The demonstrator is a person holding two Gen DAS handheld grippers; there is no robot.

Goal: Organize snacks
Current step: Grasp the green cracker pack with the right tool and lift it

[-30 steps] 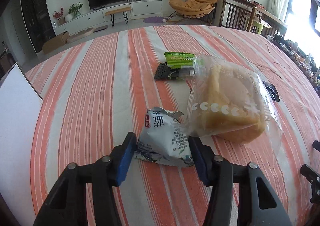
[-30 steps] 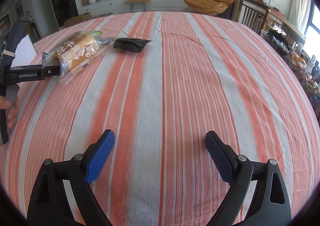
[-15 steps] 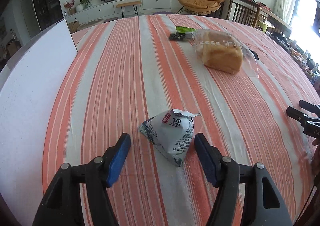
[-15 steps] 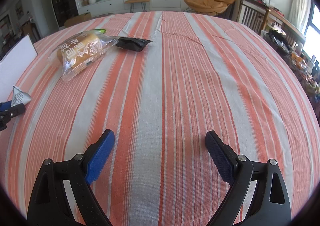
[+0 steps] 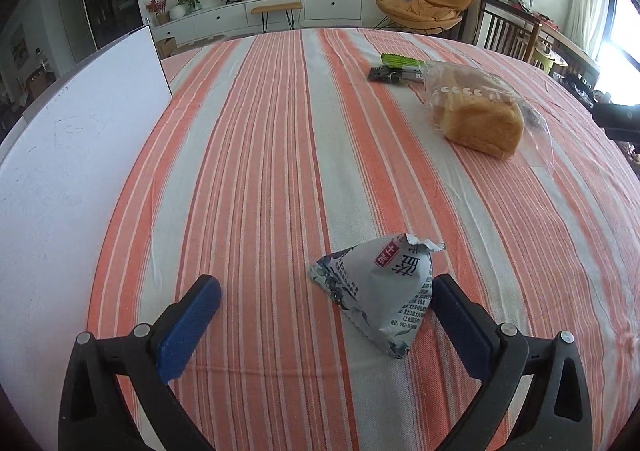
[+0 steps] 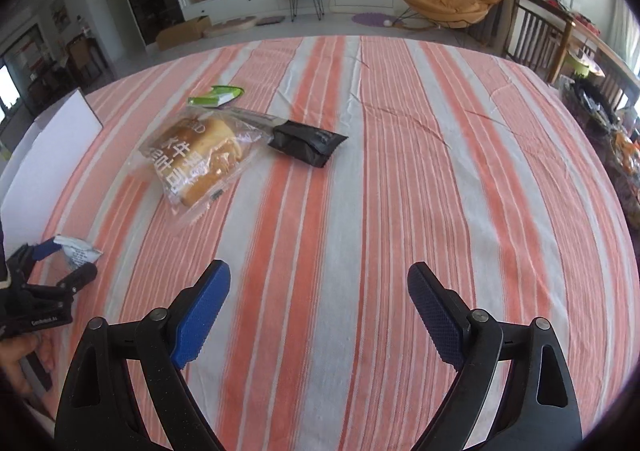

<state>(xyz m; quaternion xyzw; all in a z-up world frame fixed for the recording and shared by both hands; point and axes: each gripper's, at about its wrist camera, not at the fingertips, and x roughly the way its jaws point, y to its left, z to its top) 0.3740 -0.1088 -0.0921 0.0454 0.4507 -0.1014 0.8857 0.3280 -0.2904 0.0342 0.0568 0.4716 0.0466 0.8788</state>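
Observation:
A small grey-white triangular snack packet (image 5: 380, 291) lies on the striped tablecloth between the fingers of my left gripper (image 5: 326, 315), which is open; the packet rests close to the right finger. It also shows in the right wrist view (image 6: 78, 253) beside the left gripper (image 6: 60, 265). A bagged bread loaf (image 5: 478, 117) (image 6: 192, 161), a black packet (image 6: 306, 141) (image 5: 386, 74) and a green packet (image 5: 400, 61) (image 6: 216, 96) lie farther out. My right gripper (image 6: 318, 307) is open and empty above bare cloth.
A white board or box wall (image 5: 68, 155) stands along the table's left edge, also in the right wrist view (image 6: 52, 147). Wooden chairs (image 6: 536, 35) stand past the table's far right. The striped cloth (image 6: 440, 179) covers the whole round table.
My left gripper carried the triangular packet away from the bread toward the near left, set it on the cloth and opened wide. My right gripper has shifted slightly toward the snacks, still open.

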